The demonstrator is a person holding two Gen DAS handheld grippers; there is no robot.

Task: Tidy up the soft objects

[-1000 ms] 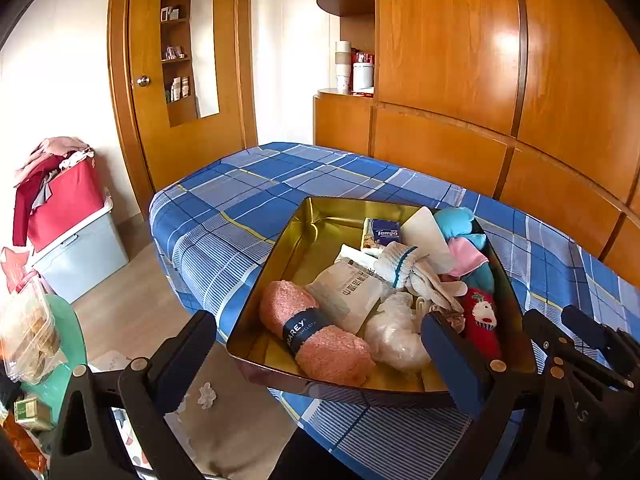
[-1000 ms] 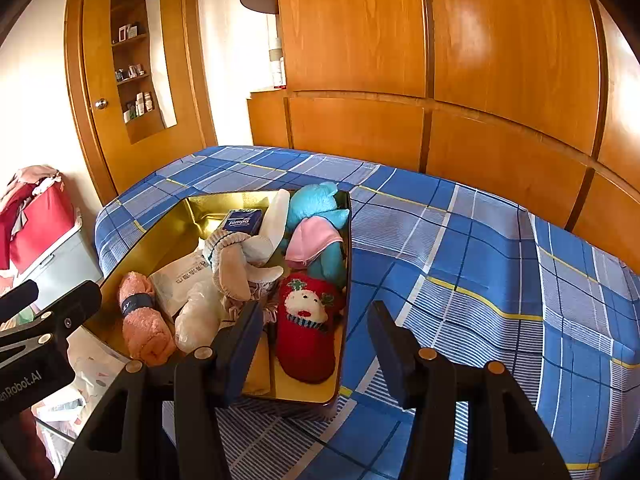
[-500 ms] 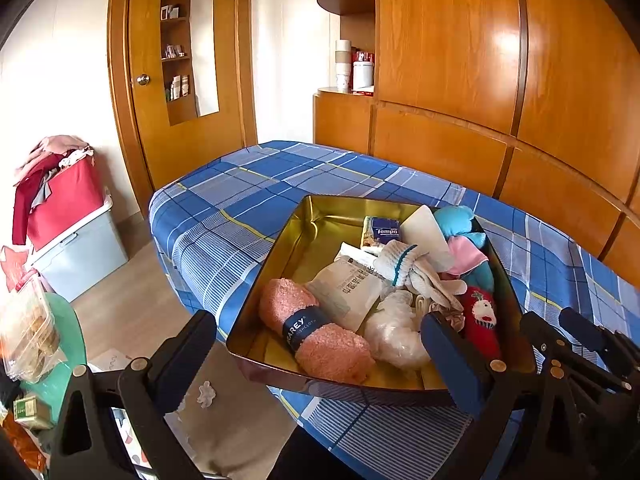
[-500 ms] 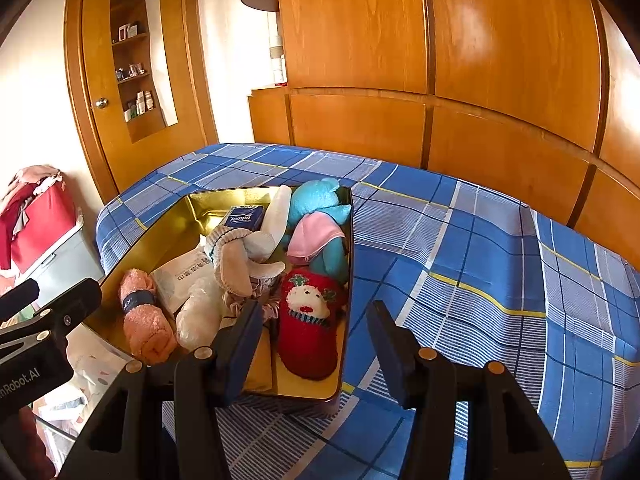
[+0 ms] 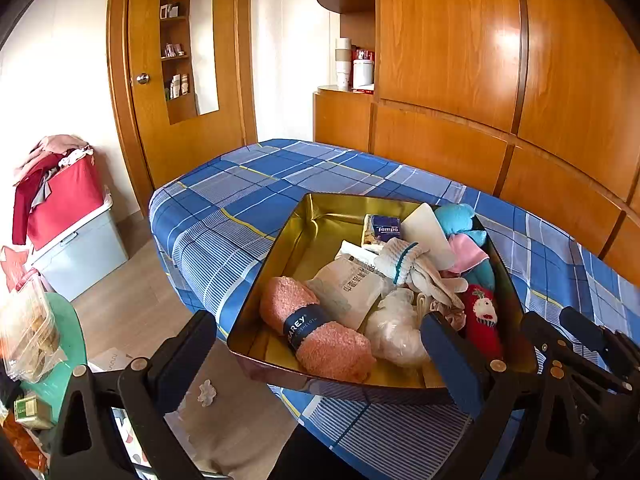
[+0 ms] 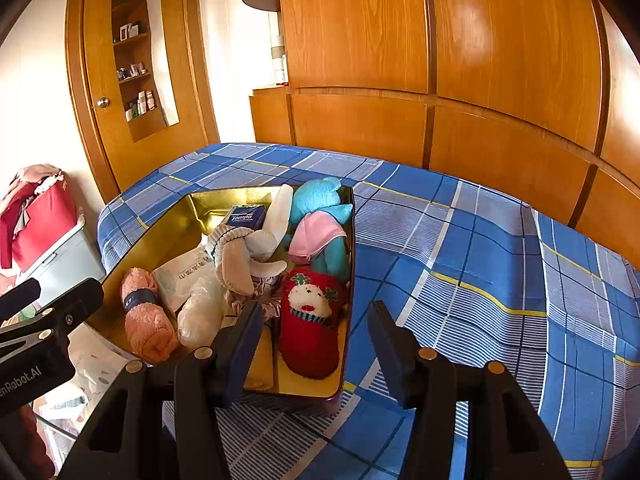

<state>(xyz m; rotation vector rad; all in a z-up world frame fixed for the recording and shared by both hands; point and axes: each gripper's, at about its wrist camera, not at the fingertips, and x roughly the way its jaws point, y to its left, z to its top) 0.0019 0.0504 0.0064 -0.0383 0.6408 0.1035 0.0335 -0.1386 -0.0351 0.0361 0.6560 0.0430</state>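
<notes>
A gold tin tray (image 5: 316, 220) (image 6: 168, 236) rests on the blue plaid bed (image 6: 480, 248). In it lie a pink rolled cloth (image 5: 320, 332) (image 6: 146, 320), a white packet (image 5: 356, 284), a clear bag (image 5: 396, 328), white socks (image 5: 408, 260) (image 6: 240, 252), a Tempo tissue pack (image 5: 386, 229), a teal plush (image 6: 320, 200) under a pink cap (image 6: 316, 232), and a red Christmas sock (image 5: 482, 320) (image 6: 312, 320). My left gripper (image 5: 320, 352) hovers wide open before the tray's near rim. My right gripper (image 6: 316, 336) is open just short of the red sock, touching nothing.
The bed stretches bare to the right of the tray. Wooden wardrobe panels (image 6: 440, 60) stand behind it. Left of the bed are a door (image 5: 180, 80), a red laundry basket (image 5: 68, 196) on a pale blue box (image 5: 80, 248), and a cluttered green table (image 5: 64, 344).
</notes>
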